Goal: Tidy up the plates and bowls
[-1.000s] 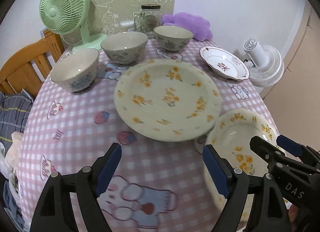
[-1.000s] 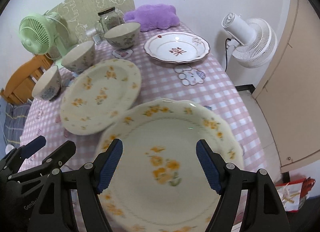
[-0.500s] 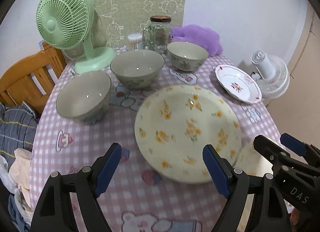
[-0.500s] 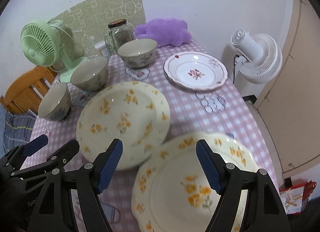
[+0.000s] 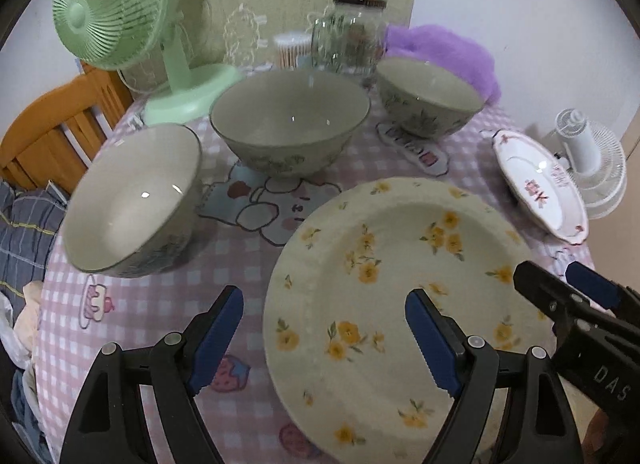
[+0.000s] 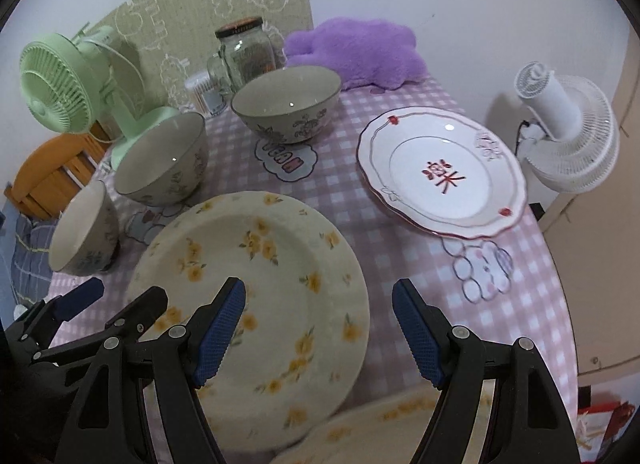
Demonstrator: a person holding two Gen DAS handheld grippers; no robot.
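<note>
A big cream plate with yellow flowers (image 5: pixel 400 264) (image 6: pixel 260 284) lies flat on the pink checked table. My left gripper (image 5: pixel 324 328) hovers open over its left rim, nothing between the fingers. My right gripper (image 6: pixel 318 324) stands open above the same plate's right part. Three grey-green bowls stand behind: a left bowl (image 5: pixel 132 199) (image 6: pixel 82 229), a middle bowl (image 5: pixel 290 119) (image 6: pixel 164 157) and a far bowl (image 5: pixel 430 93) (image 6: pixel 286 99). A white plate with red marks (image 5: pixel 540 179) (image 6: pixel 440 171) lies at the right. A second flowered plate (image 6: pixel 384 424) peeks in at the bottom edge.
At the back stand a green fan (image 5: pixel 120 11) (image 6: pixel 60 87), a glass jar (image 5: pixel 348 35) (image 6: pixel 248 51), a tub of cotton swabs (image 5: pixel 290 49) and a purple plush (image 6: pixel 356 51). A white fan (image 6: pixel 568 127) stands past the table's right edge, a wooden chair (image 5: pixel 52 135) at left.
Both grippers have moved forward over the table, so the bowls and fan look nearer. The near flowered plate has slipped almost out of both views. Both jaws stay equally wide.
</note>
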